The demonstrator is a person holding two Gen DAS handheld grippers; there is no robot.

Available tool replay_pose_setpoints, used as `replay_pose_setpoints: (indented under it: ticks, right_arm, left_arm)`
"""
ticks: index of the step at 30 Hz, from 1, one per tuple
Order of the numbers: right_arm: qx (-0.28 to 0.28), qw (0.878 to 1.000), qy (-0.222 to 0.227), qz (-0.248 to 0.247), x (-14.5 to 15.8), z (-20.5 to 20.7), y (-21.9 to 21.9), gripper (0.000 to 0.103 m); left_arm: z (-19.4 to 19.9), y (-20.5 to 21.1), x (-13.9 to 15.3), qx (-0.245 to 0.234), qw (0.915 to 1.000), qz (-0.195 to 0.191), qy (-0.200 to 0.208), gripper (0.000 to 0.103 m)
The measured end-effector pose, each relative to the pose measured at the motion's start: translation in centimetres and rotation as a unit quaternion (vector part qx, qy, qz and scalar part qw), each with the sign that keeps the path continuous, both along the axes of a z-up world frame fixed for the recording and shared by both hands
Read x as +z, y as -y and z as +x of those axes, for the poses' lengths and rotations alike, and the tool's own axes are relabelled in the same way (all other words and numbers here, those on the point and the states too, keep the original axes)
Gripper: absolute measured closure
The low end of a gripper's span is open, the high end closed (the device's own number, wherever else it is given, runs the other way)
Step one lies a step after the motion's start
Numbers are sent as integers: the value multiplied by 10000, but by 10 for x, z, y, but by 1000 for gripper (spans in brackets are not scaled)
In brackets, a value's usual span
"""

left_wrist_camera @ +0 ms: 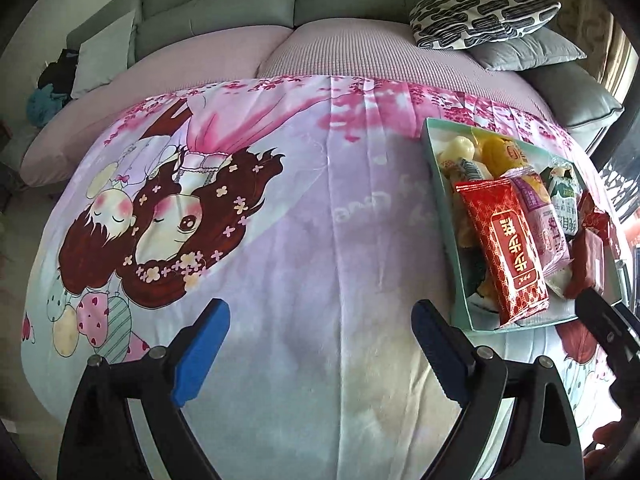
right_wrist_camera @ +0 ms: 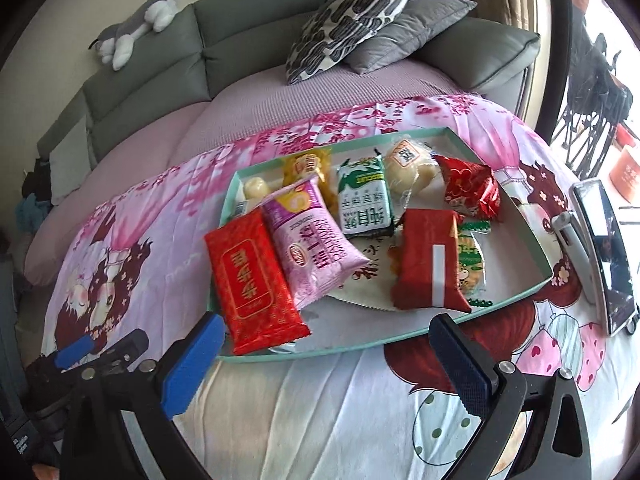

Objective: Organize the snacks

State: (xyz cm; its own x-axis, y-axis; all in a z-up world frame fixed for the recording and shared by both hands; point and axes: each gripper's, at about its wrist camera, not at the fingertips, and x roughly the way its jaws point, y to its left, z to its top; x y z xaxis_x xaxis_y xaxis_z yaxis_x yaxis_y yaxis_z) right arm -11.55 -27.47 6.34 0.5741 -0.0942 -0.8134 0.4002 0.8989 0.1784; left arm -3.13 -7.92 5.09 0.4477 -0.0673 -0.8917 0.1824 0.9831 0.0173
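A shallow teal tray [right_wrist_camera: 320,356] lies on a cartoon-print cloth [right_wrist_camera: 320,420] and holds several wrapped snacks. A flat red packet [right_wrist_camera: 252,280] hangs over its near left rim, beside a pink packet [right_wrist_camera: 312,236]. Behind them lie a green-and-white biscuit packet [right_wrist_camera: 364,200], a red packet with a white stripe [right_wrist_camera: 428,260] and a shiny red one [right_wrist_camera: 468,188]. My right gripper [right_wrist_camera: 326,360] is open and empty just in front of the tray. My left gripper [left_wrist_camera: 320,344] is open over bare cloth, left of the tray [left_wrist_camera: 520,326] and the red packet [left_wrist_camera: 504,256].
A phone on a stand [right_wrist_camera: 604,248] stands on the cloth right of the tray. Behind the cloth is a grey sofa with patterned and grey pillows [right_wrist_camera: 352,16] and a plush toy [right_wrist_camera: 136,28] on its back. The left gripper [right_wrist_camera: 102,346] shows at the lower left.
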Motion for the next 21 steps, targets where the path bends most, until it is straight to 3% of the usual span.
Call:
replay_pose_setpoints:
  ticks: [21]
  right_arm:
    - [246,9995,-131,-177,-7,10,-16,0]
  left_arm:
    - [10,-11,-4,254,9995,88,-154,11]
